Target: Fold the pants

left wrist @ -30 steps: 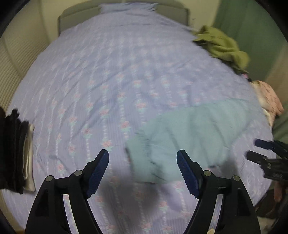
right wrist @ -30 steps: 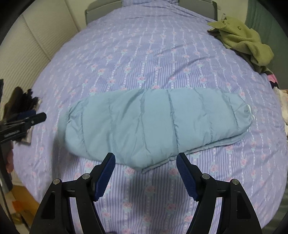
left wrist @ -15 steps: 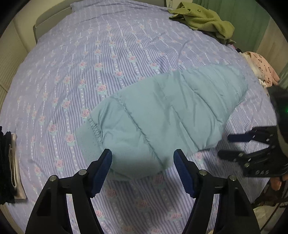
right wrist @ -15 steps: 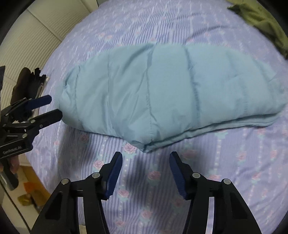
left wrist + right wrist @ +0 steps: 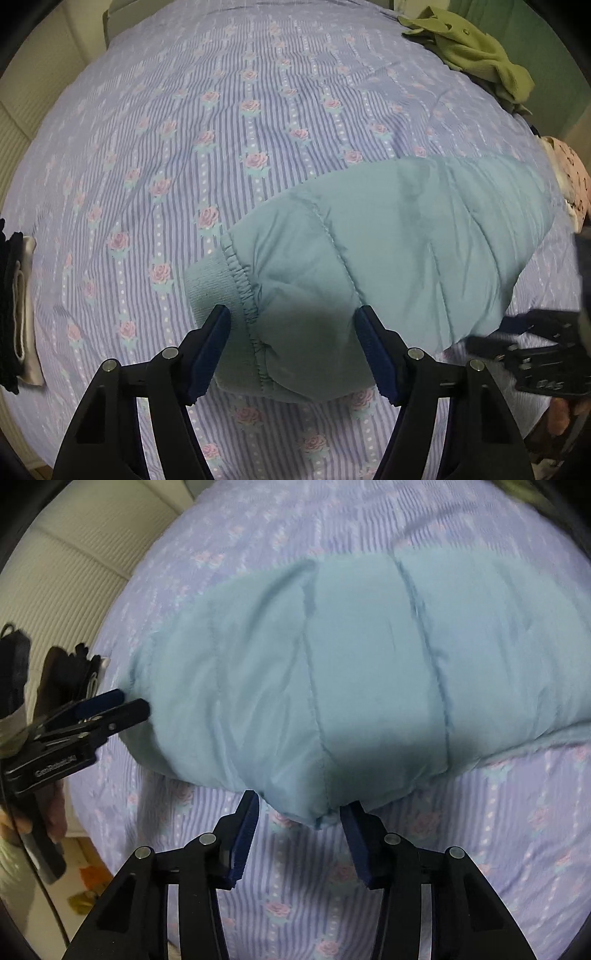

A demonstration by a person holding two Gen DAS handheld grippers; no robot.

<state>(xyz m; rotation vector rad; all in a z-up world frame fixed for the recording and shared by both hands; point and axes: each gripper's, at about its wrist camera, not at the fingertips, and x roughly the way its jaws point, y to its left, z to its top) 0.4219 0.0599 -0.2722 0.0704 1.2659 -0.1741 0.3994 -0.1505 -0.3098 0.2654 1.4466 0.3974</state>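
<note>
Looking down along my left claw, I take the pants as my landmark: pale teal, quilted, lying flat across the bed with its lilac striped, rose-printed sheet. Far to the left of the pants, at the bed's edge, sits a stack of dark and cream folded cloth. The ribbed cuff is the pants' left end, and my left claw hangs right over it, one blue pad over the cuff, the other over the quilted leg just inside the gathered elastic. Its jaws have just been closing a little, yet they stand released, wide apart, the fabric between them but not pressed. Beyond the pants, toward the far right corner of the bed, lies a crumpled olive-green garment; to the right of the pants, at the bed's side, a pink patterned cloth shows. My right claw appears dark and blurred just off the pants' near right edge.

In the right wrist view the pants fill the middle, my left claw at their left end, with fingers of the hand that grips it showing below. My right claw sits at the near edge of the pants, where a folded corner pokes down between the pads. Its jaws have just been closing, but a gap remains on both sides, so it is still released, grasping nothing.
</note>
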